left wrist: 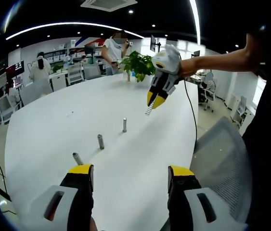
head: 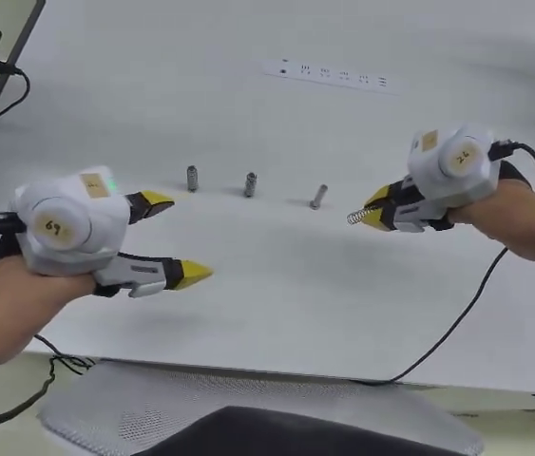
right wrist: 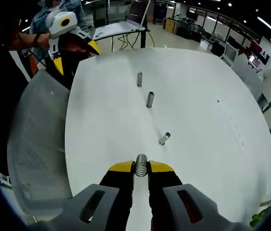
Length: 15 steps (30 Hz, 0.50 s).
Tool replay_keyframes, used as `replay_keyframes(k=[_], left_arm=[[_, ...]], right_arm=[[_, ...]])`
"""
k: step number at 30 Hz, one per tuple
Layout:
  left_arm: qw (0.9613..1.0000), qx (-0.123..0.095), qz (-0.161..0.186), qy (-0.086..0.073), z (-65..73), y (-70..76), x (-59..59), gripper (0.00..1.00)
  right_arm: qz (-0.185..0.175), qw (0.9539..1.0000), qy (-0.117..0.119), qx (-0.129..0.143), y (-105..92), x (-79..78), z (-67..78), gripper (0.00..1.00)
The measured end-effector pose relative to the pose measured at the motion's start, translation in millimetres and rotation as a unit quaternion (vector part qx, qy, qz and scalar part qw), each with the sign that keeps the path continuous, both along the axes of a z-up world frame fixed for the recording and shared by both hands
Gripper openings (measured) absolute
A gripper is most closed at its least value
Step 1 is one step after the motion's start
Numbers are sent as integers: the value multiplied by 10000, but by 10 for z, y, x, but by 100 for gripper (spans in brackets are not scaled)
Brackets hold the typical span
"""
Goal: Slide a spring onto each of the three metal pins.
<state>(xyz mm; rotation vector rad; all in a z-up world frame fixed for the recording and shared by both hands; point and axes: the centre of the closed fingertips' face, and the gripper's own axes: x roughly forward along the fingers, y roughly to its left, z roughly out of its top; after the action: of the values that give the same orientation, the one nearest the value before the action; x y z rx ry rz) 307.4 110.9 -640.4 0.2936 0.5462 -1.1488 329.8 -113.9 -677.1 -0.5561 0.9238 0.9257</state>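
- Because two pins [head: 192, 178] already carry springs, right gripper [head: 370, 217] pinches the last spring [head: 355, 218] axis-forward, near the bare pin [head: 318, 197], mid-surface.
- Left gripper [head: 180, 237]: jaws spread, empty, parked toward the near edge.

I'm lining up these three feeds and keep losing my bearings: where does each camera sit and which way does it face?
Head view: on the headset, looking down at the table; both hands, left gripper, right gripper.
Left gripper view: behind open jaws, facing the right gripper.
Right gripper view: behind jaws shut on a spring, facing the left gripper.
Shared: all three show the pins.
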Motion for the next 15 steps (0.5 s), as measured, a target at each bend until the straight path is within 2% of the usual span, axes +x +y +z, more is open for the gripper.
replay_keyframes(k=[10, 15], left_arm=[[9994, 37, 329, 57, -19, 281, 8, 68], [9985, 64, 526, 145, -43, 420, 23, 74]], right_arm=[[-71, 9999, 66, -39, -29, 136, -53, 9], [-70, 9999, 81, -54, -8, 222, -68, 9]])
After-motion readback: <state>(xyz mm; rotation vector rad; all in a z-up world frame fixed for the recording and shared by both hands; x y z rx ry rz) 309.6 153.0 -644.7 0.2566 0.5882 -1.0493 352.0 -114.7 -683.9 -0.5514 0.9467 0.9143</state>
